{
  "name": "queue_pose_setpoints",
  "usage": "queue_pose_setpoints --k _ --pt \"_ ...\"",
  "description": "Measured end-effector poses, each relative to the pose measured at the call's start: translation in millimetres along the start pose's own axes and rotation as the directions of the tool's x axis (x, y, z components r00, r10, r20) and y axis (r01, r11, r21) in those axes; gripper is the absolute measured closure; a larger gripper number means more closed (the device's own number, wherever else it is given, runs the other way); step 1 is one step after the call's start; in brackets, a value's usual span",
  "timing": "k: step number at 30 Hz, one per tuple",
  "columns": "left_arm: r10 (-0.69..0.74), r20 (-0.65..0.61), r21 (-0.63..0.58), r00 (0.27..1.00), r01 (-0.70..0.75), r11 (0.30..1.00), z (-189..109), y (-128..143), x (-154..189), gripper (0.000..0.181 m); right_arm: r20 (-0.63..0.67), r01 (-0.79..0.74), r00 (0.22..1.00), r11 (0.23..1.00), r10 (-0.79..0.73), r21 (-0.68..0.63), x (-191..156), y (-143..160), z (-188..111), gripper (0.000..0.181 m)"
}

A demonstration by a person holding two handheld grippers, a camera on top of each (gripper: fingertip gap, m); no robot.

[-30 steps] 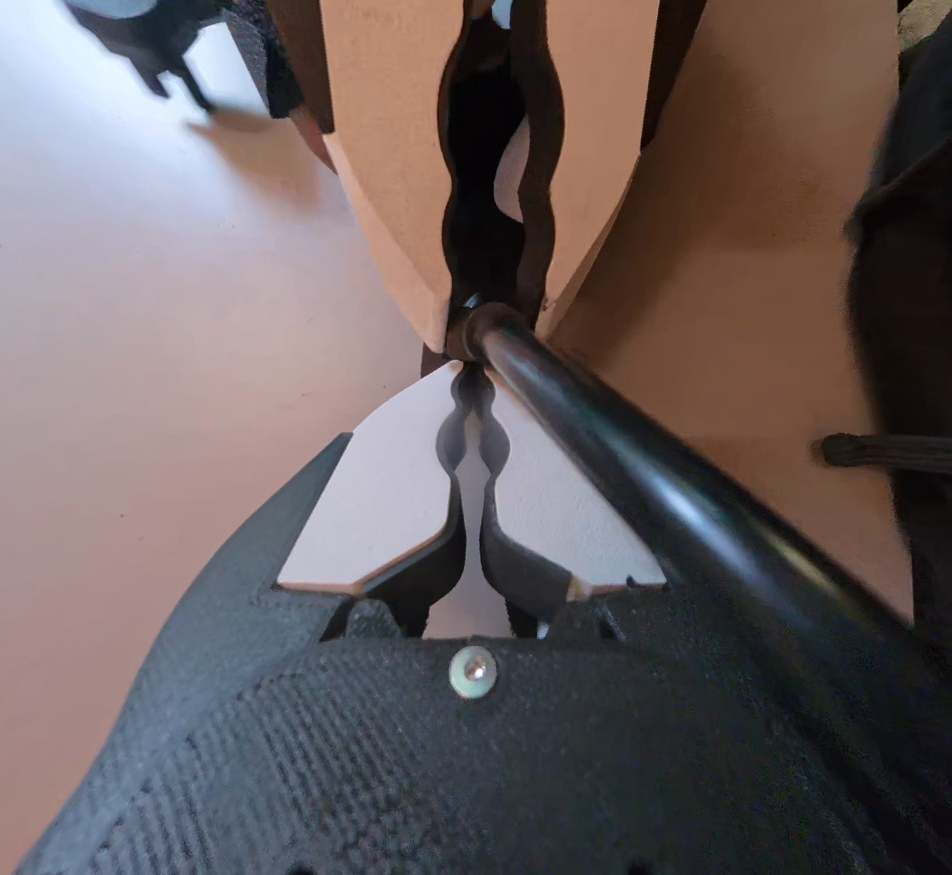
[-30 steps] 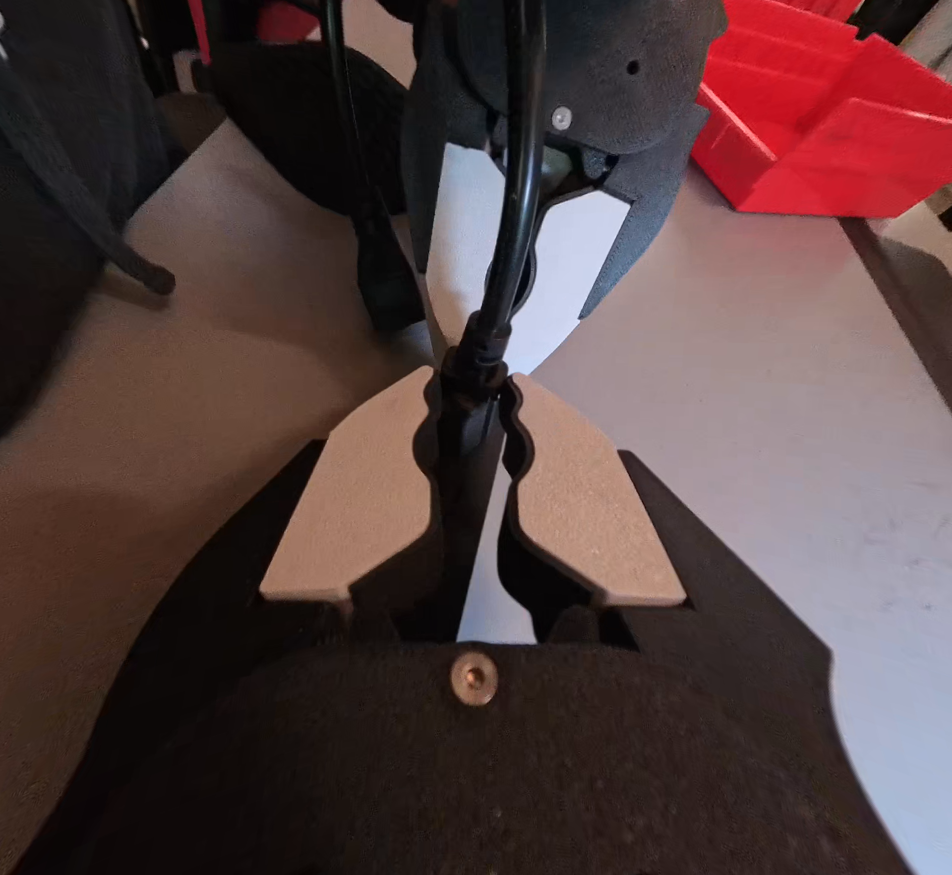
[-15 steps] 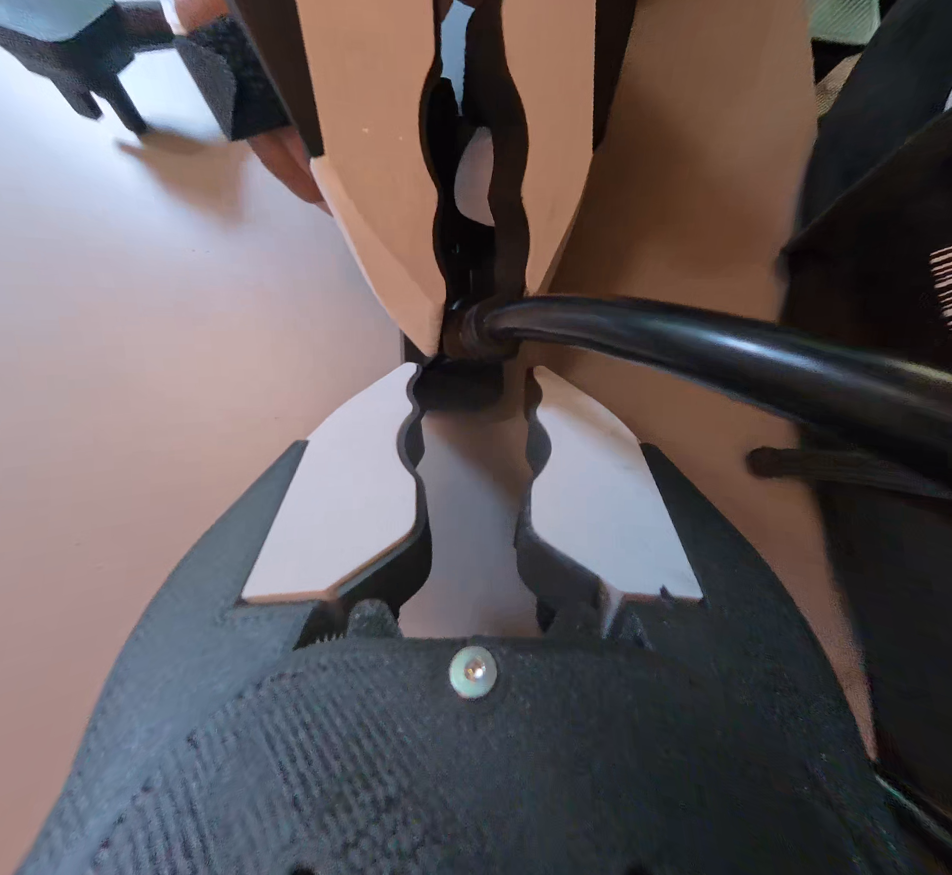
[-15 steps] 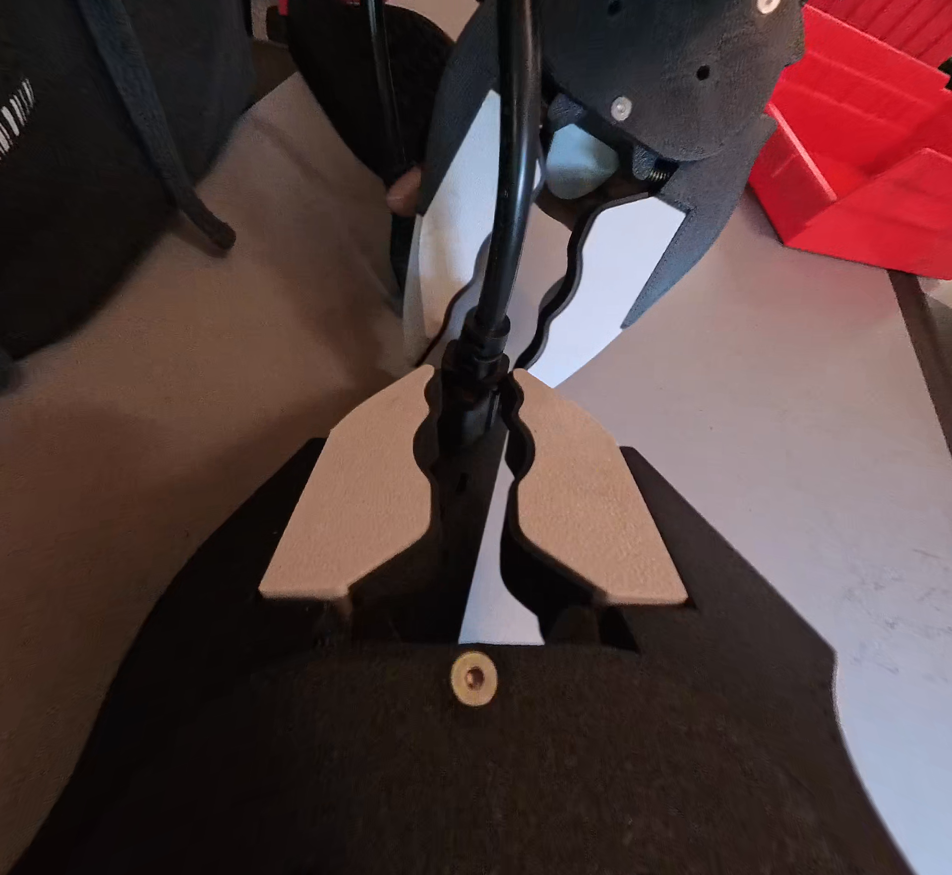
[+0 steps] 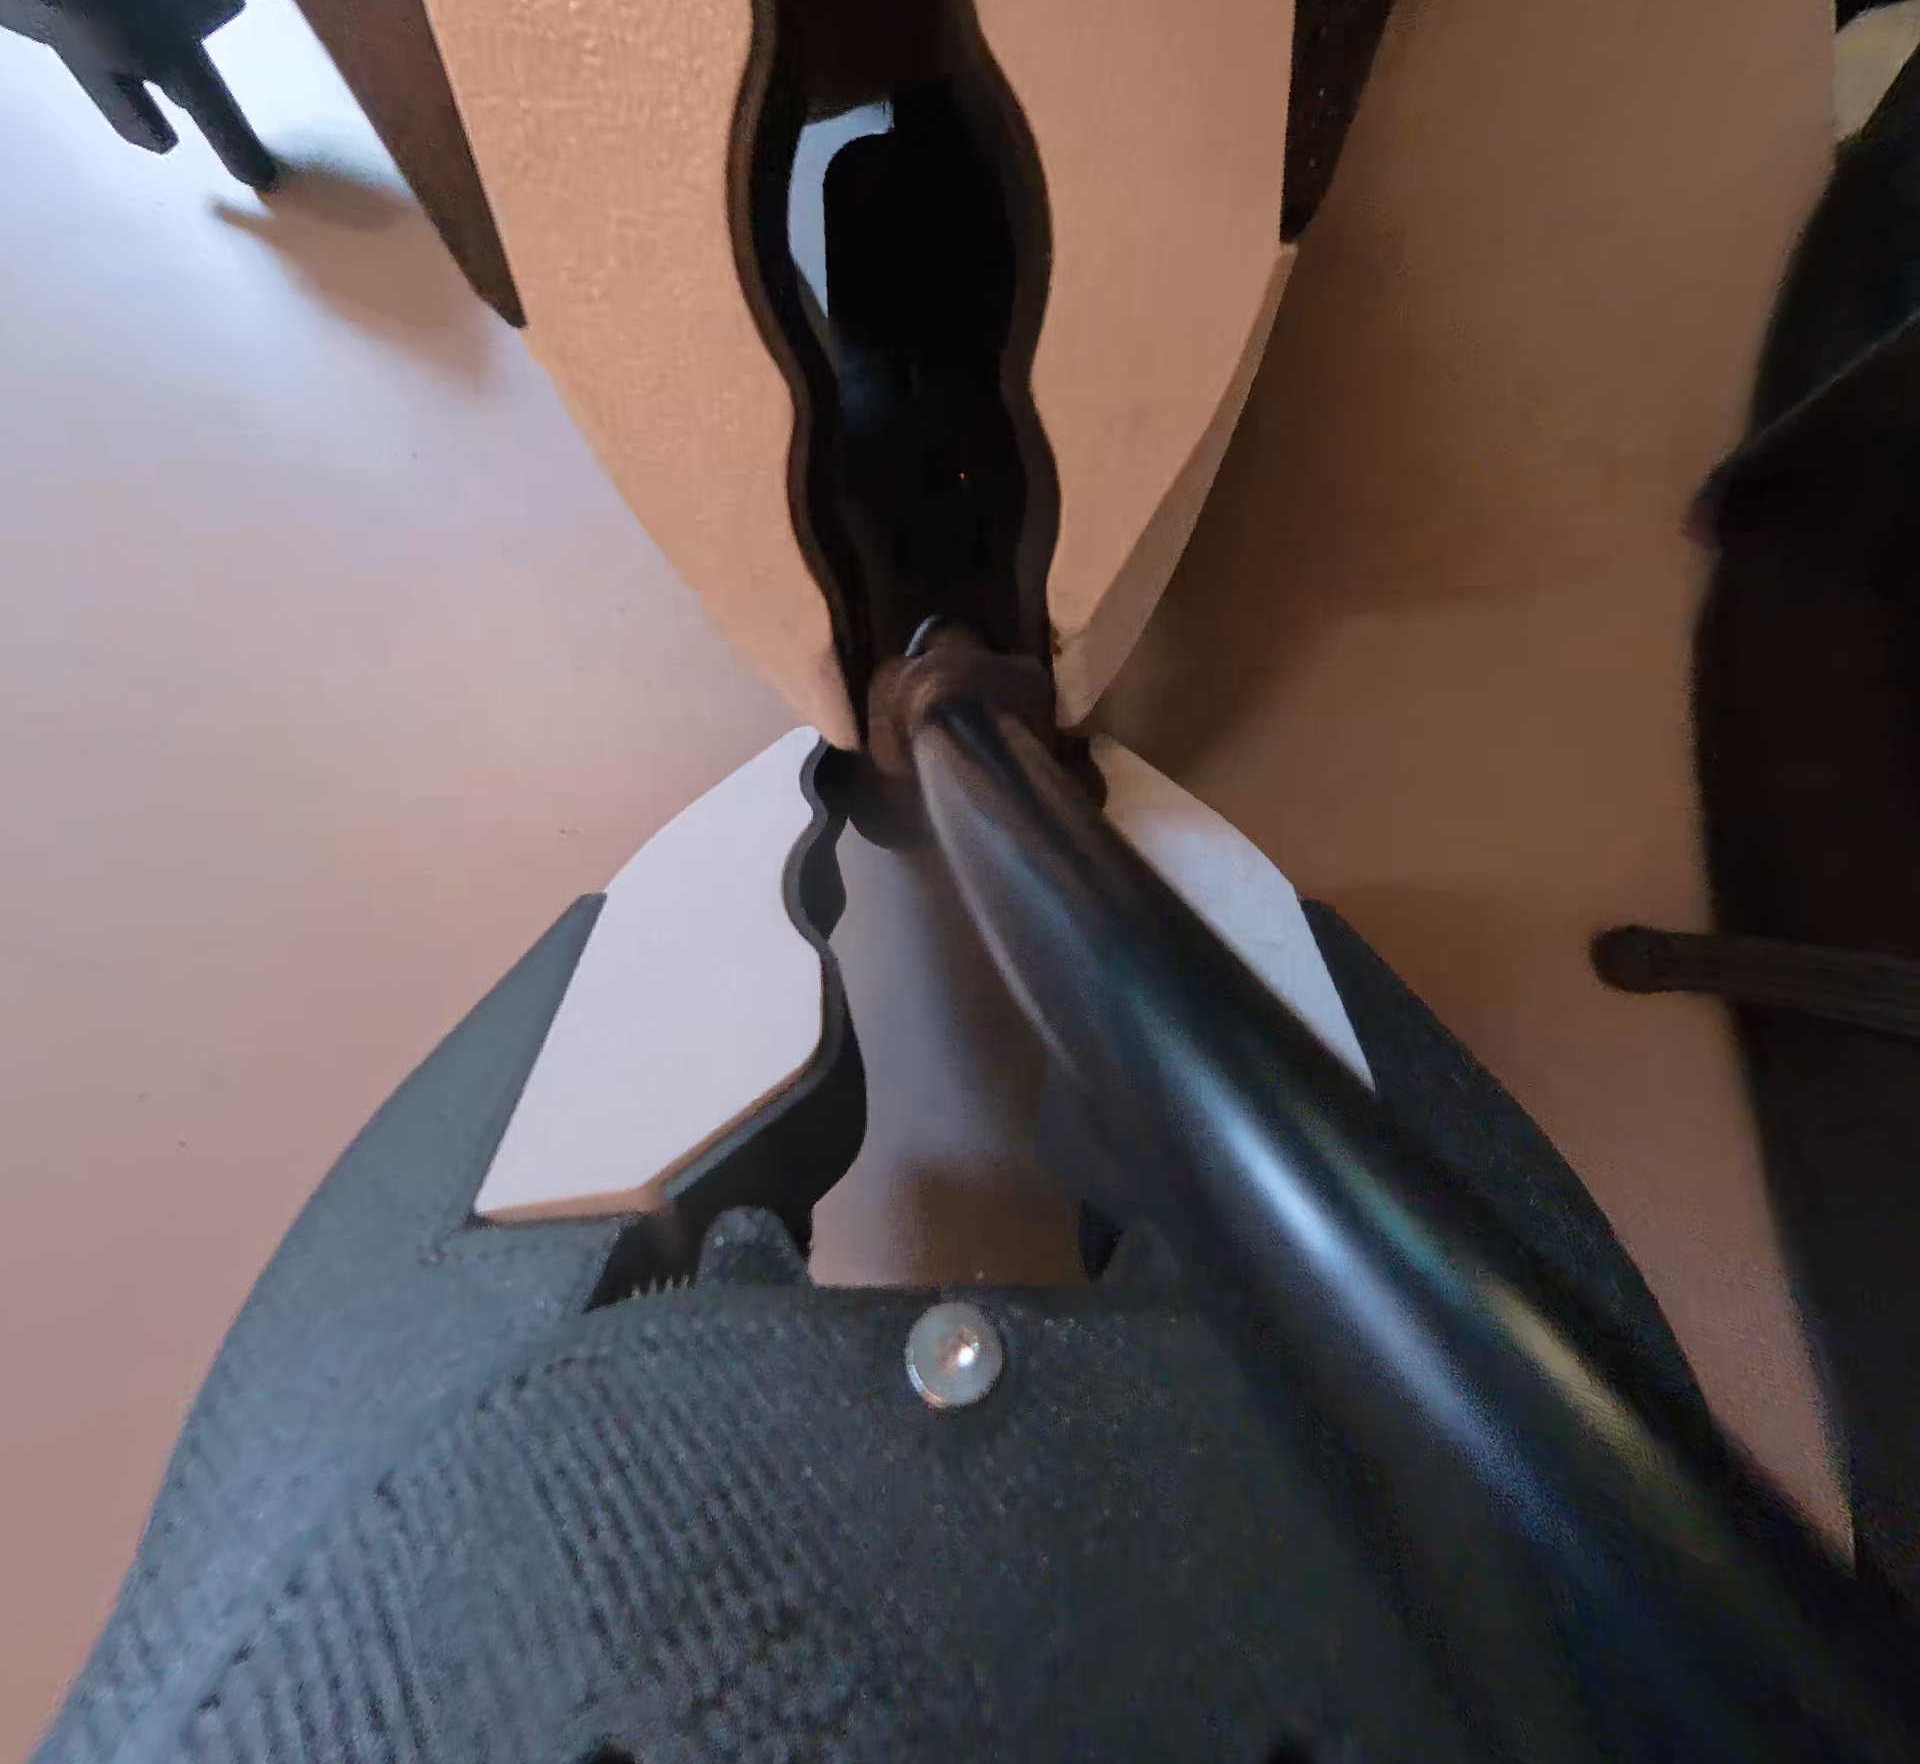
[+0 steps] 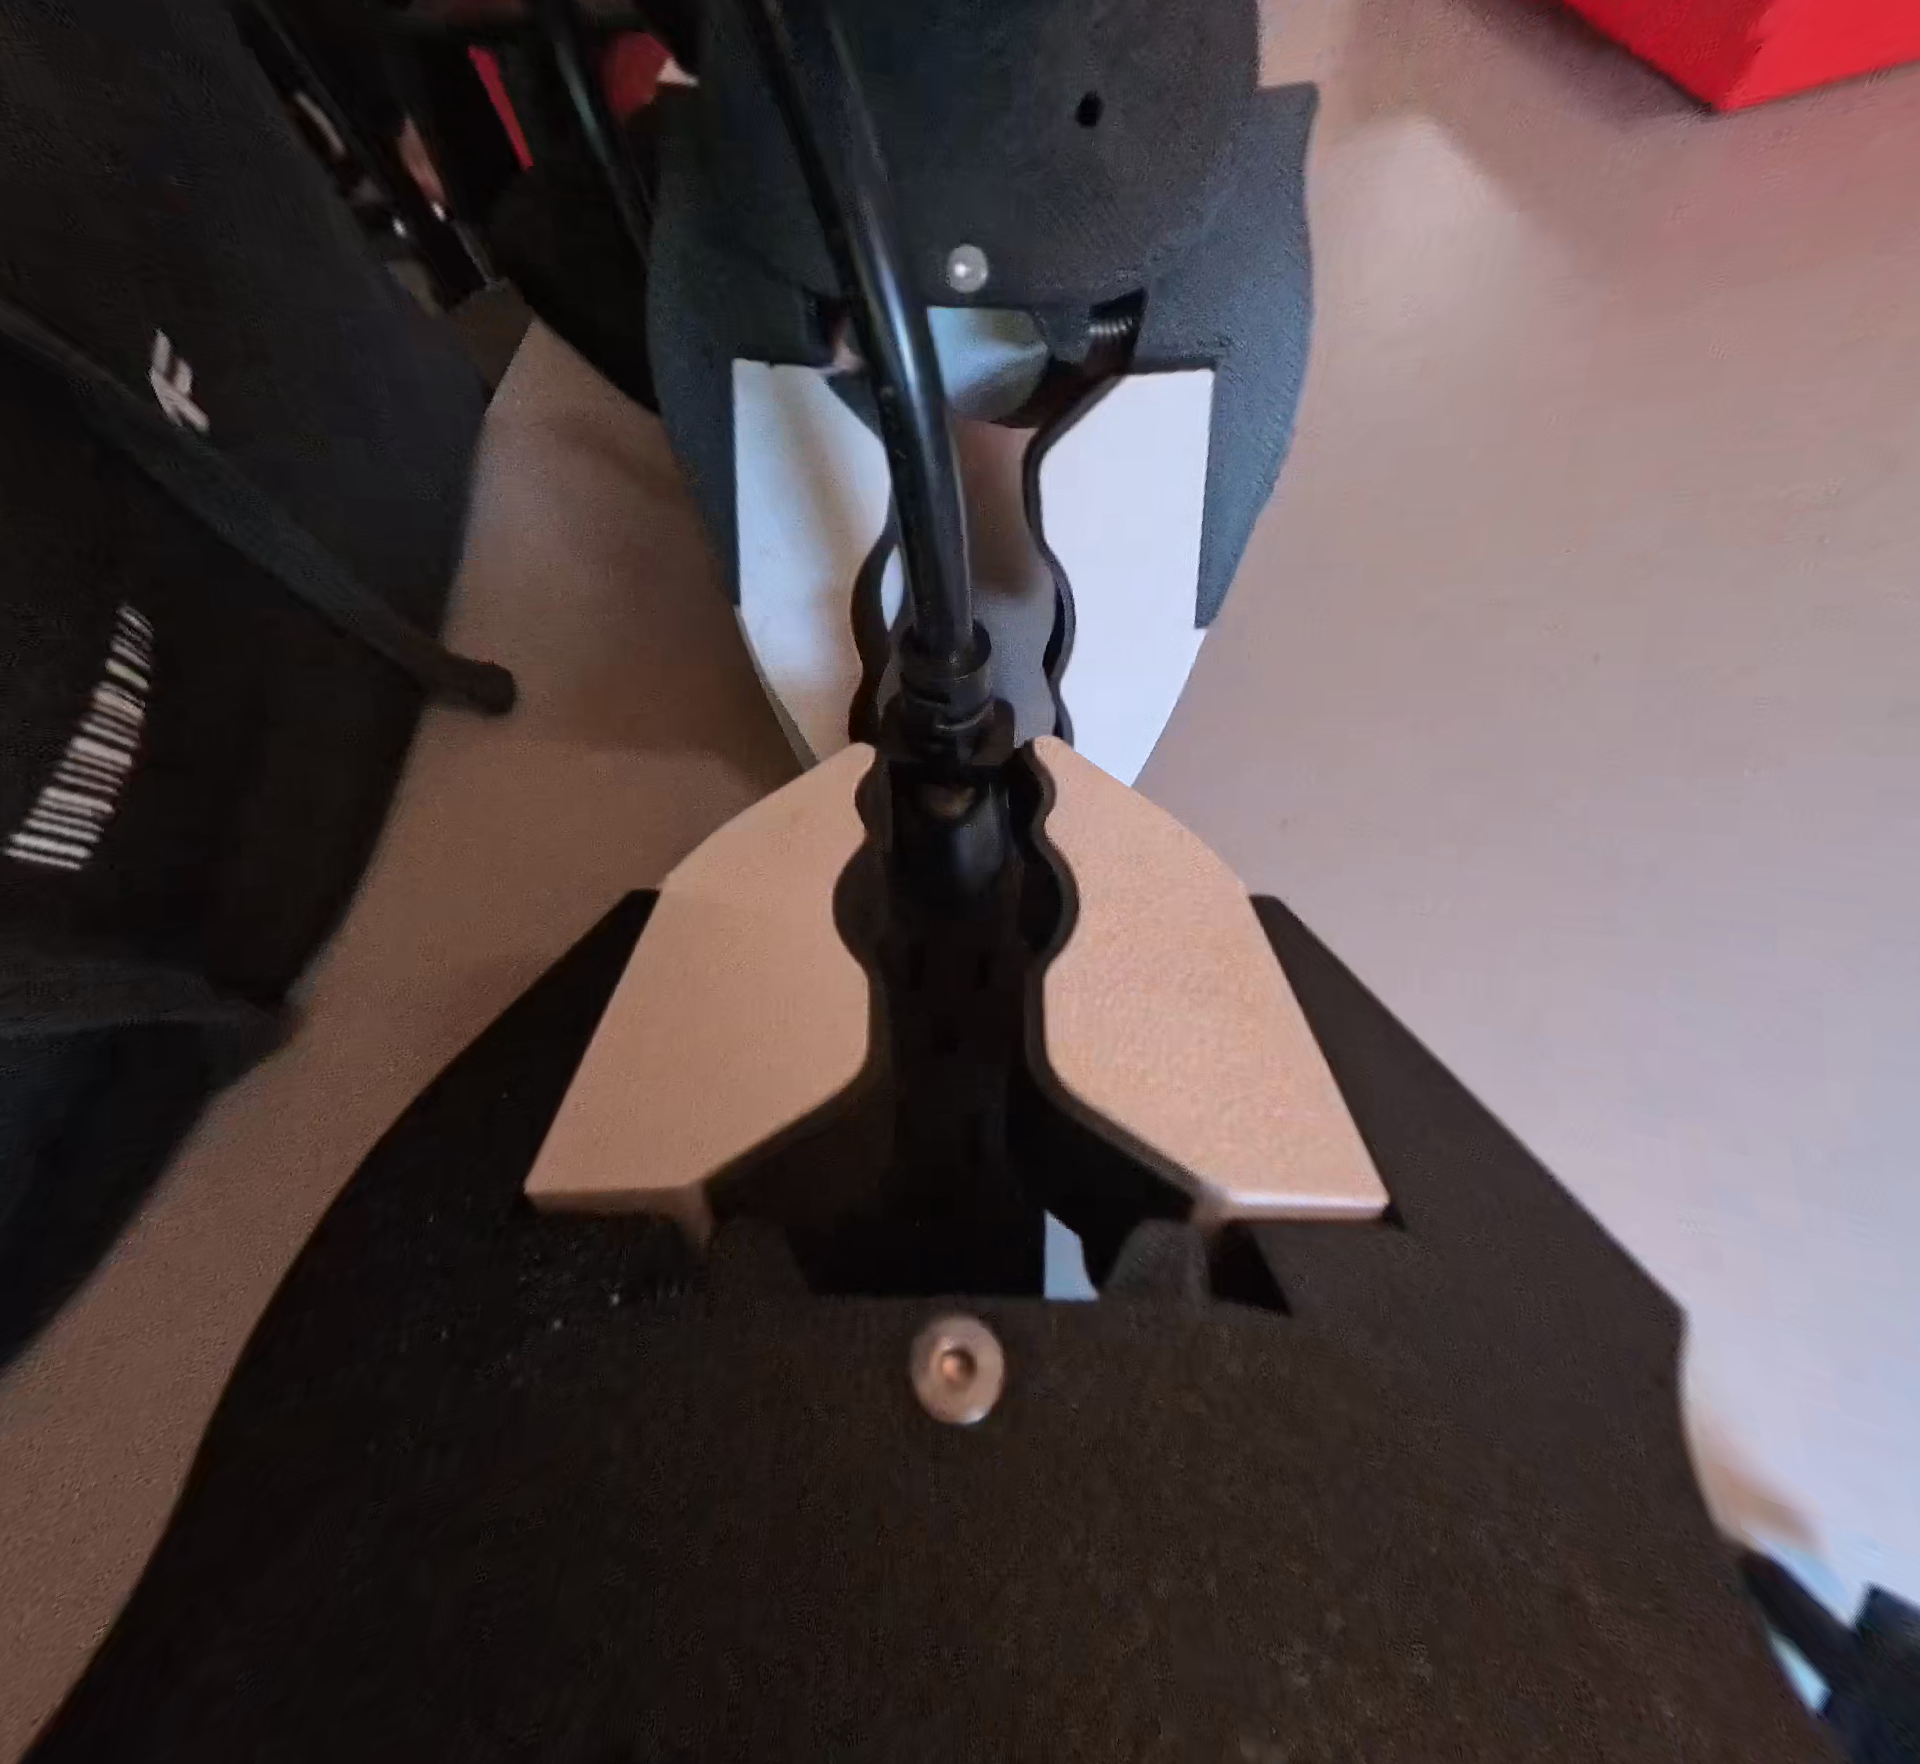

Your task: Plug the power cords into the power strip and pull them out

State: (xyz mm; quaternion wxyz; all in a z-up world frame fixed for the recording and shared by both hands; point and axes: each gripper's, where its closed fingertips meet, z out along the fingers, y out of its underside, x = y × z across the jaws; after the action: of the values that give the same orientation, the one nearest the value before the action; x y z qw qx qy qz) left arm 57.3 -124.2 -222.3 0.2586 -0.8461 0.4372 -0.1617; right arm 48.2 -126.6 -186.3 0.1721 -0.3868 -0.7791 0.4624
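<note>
Since half a second ago the cord [image 5: 1195, 1039] has swung from lying out sideways to running diagonally back over the right finger of the left hand-held gripper [image 5: 961, 753], and the two tools have drawn in tip to tip.

The right hand-held gripper [image 6: 953, 748] is clamped on the plug [image 6: 951, 883], a black moulded body with a ribbed collar where the glossy cord leaves it. The plug lies straight ahead of the left hand-held gripper, its long axis in line with both pairs of fingers, collar end towards the left tool; its prongs are hidden. The left jaws stand moderately apart, with the cord passing between them unpinched.

The right tool is plainly nearer, so any insertion probably falls to it. No power strip shows in either view. A second plug [image 5: 114, 41] rests prongs down on the worktop [image 5: 260, 571].
</note>
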Motion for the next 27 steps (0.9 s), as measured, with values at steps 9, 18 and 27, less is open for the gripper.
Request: queue_pose_setpoints --k 9,18,27 --pt "-0.023 0.019 0.066 1.000 0.022 0.998 -0.6 -0.5 -6.6 0.139 -0.183 0.174 0.969 0.984 -0.166 0.027 0.5 -3.4 -1.9 0.161" --pt "-0.044 0.011 0.083 0.999 0.043 0.996 -0.1 0.8 -3.0 0.139 -0.101 0.047 0.994 0.998 -0.042 0.048 -0.6 -3.0 0.4 0.161" --pt "-0.076 -0.012 0.115 0.997 0.077 0.990 1.4 0.2 -1.1 0.139 -0.038 0.009 0.999 0.998 -0.007 0.055 -0.4 -1.8 -2.8 0.162"
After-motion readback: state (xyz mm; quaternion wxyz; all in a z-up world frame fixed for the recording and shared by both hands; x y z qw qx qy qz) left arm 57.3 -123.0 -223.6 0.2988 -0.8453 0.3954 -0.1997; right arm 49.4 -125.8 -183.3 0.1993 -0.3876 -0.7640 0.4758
